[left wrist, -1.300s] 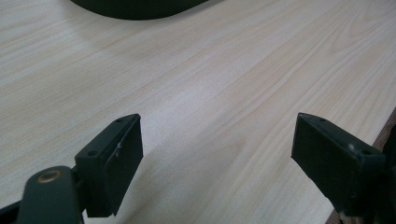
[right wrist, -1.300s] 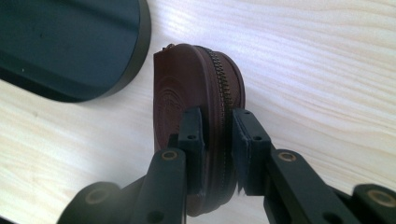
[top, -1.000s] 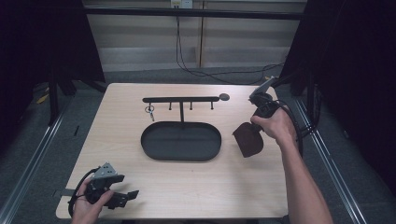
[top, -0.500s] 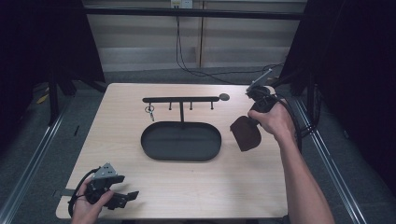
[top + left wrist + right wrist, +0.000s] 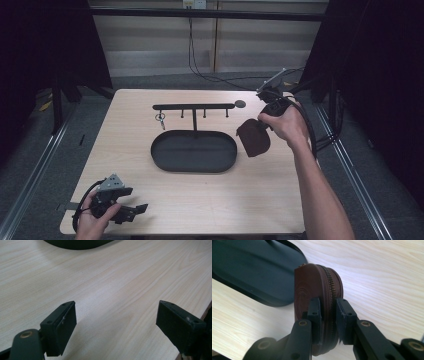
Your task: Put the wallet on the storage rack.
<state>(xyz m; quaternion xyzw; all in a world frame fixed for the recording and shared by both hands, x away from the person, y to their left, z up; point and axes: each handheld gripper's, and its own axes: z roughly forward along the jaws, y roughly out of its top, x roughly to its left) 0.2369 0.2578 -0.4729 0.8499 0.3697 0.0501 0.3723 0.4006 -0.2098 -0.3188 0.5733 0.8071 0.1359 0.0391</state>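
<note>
A round brown zip pouch [image 5: 253,138] [image 5: 317,290] hangs above the table, just right of the black oval tray [image 5: 194,151]. My right gripper [image 5: 260,125] [image 5: 328,322] is shut on it, one pad on each flat side with the zipper running between them. My left gripper [image 5: 131,211] [image 5: 116,325] rests at the table's near left corner, open, with bare wood between its pads. Behind the tray stands a black hook rack [image 5: 194,107] with a small key ring [image 5: 160,119] hanging from its left end.
A small dark disc [image 5: 240,104] lies on the table by the rack's right end. The tray's dark rim [image 5: 249,282] lies left of and below the pouch in the right gripper view. Cables trail off the table's right edge [image 5: 320,140].
The right hand has lifted the pouch a little and carried it left toward the tray. The left hand has stayed put.
</note>
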